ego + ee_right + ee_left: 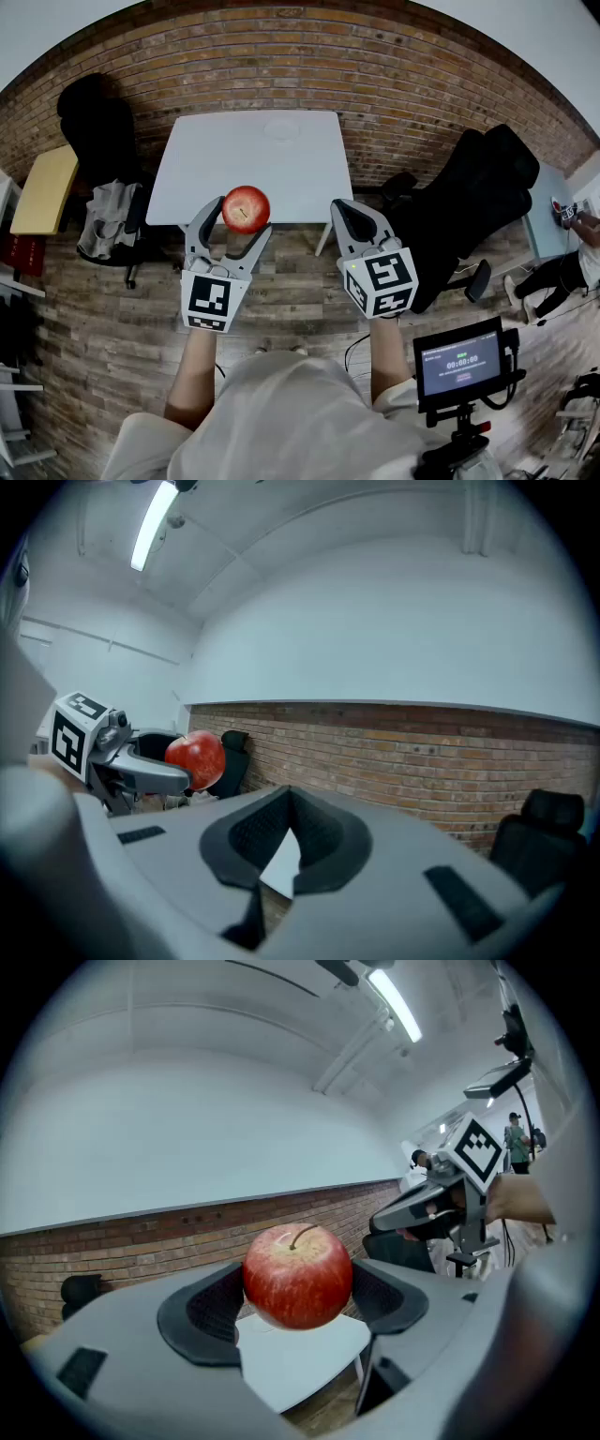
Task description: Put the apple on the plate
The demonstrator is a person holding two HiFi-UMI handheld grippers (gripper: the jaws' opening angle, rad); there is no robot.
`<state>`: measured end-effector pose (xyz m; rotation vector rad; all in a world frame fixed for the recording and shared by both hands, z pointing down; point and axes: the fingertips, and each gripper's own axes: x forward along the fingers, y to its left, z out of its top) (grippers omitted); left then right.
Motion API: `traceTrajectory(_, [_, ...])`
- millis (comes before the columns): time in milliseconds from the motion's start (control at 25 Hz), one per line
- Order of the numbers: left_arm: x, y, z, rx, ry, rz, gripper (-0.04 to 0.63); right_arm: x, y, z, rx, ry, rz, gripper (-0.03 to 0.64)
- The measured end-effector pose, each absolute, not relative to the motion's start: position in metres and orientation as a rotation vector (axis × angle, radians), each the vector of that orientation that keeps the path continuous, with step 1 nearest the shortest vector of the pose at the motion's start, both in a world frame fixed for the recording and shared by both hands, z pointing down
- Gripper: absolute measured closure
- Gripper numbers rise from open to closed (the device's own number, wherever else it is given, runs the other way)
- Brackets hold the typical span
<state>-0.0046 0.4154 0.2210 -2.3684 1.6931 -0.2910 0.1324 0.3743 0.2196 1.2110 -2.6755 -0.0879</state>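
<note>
The left gripper [235,225] clamps the red apple [246,208] in the air before the white table [216,159], while the right gripper [345,212] beside it has its jaws together, empty.

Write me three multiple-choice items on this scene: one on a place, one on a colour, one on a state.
1. Where is the apple? A on the plate; B between the left gripper's jaws; C on the floor.
2. What colour is the apple? A green; B red; C yellow.
3. How do the right gripper's jaws stand? A clamped on the apple; B clamped on a plate; C together, empty.
Answers: 1 B, the jaws press its sides in mid-air; 2 B, its skin is red; 3 C, the jaws meet with nothing between them.
</note>
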Motion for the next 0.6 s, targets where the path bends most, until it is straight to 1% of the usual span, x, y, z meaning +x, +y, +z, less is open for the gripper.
traceTrajectory(240, [0.000, 0.416, 0.228, -2.360, 1.698, -0.289, 0.227, 0.135, 0.380, 0.221, 1.155, -2.780, -0.030, 0.615])
traceTrajectory(600, [0.011, 0.428, 0.241, -2.320, 1.726, -0.256, 0.227, 0.151, 0.387, 0.237, 1.153, -2.795, -0.043, 0.615])
